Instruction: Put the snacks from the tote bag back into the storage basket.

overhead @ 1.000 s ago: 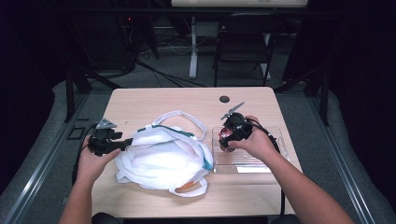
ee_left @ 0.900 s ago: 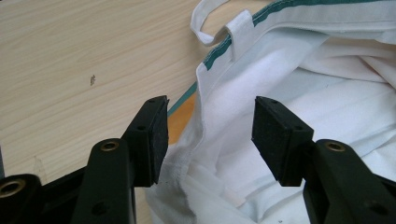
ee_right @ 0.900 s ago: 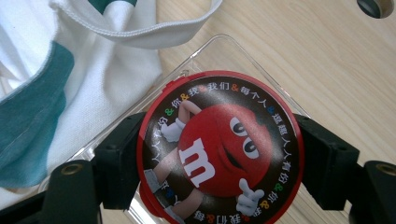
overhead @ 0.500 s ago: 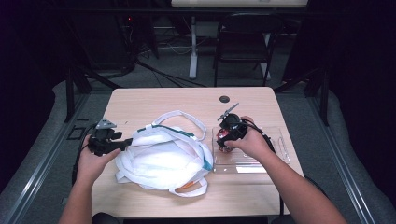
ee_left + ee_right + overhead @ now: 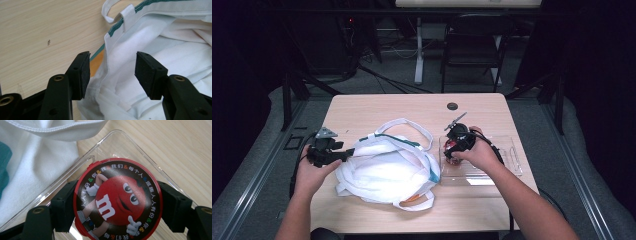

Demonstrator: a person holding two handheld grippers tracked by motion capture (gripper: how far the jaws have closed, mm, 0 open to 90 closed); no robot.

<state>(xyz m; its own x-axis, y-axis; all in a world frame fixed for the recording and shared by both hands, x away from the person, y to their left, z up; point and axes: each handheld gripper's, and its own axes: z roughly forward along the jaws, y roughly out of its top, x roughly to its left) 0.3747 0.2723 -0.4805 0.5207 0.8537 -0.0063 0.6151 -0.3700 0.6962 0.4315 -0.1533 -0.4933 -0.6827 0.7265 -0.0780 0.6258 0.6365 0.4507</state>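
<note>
- Candy tub (image 5: 117, 200), the round red one with the cartoon lid, sits clamped between the jaws of the right tool (image 5: 455, 146), right over the near-left corner of the clear tray (image 5: 507, 165) on the worktop (image 5: 382, 107).
- Grip looks good to me: the jaws press on opposite sides of the tub, about across its middle, so it shouldn't twist out.
- White bag (image 5: 387, 167) lies slumped just left of the tray, cloth nearly touching the tray edge. Something orange peeks out at its near side, can't tell what.
- Left tool (image 5: 326, 152) has its jaws apart, straddling the bag's rim by the green-trimmed hem; the pads (image 5: 85, 72) aren't pinching the cloth yet.
- My guess at the step: tub goes into the bag. If so, I'd close the left tool on that hem first and lift it so the mouth really gapes.
- Then raise the tub clear of the tray wall before swinging left, keep it level, and dodge the loose handles (image 5: 409, 127).
- Let go only once the tub is well inside the mouth, low down, so it doesn't roll back out.
</note>
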